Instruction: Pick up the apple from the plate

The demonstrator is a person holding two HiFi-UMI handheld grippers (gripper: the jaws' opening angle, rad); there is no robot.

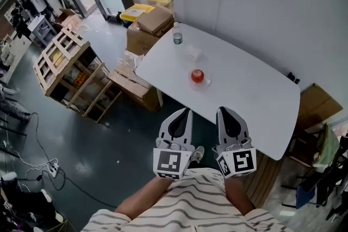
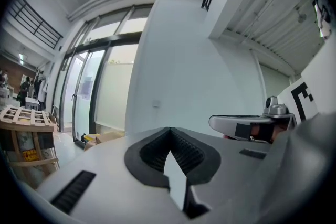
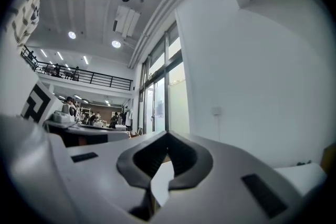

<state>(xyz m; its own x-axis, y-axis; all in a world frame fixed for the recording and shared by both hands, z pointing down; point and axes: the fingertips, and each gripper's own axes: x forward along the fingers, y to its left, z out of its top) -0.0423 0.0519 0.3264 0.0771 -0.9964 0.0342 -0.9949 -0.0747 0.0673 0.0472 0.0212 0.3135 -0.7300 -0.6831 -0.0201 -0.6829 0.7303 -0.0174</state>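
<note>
1. Since the apple (image 1: 197,75) sits untouched on its plate (image 1: 207,83), mid-frame on the white table (image 1: 250,100), I'd say the pick hasn't started (head view).
   - The left gripper (image 1: 185,111) and right gripper (image 1: 224,111) are at lower centre, side by side.
   - Both are off the table's near edge, pointing toward the apple and well apart from it.
   - Both look pinched closed, with nothing in them.
   - A bottle (image 1: 177,35) stands at the table's upper-left end, well apart from the plate. My read is that it's not in the way.

2. Left gripper view:
   - The jaws are clenched tip to tip at lower centre, and nothing is between them.
   - Beyond them there is only wall and glazing, and I can't make out an apple.
   - The right gripper shows at the right edge, alongside.

3. Right gripper view:
   - The jaws are likewise clenched together at lower centre, empty.
   - Wall and tall windows are ahead, and the left gripper is at the left edge.
   - A pale slab at lower right may be the table, but I can't tell.
   - No apple or plate is visible here.

4. Status, as a judgement: nothing done, everything left.
   - A gripper has to get in over the table and open.
   - It then has to straddle the apple, close on it and lift it clear of the plate.
   - The apple is round and smooth, so grip it across the widest part.
</note>
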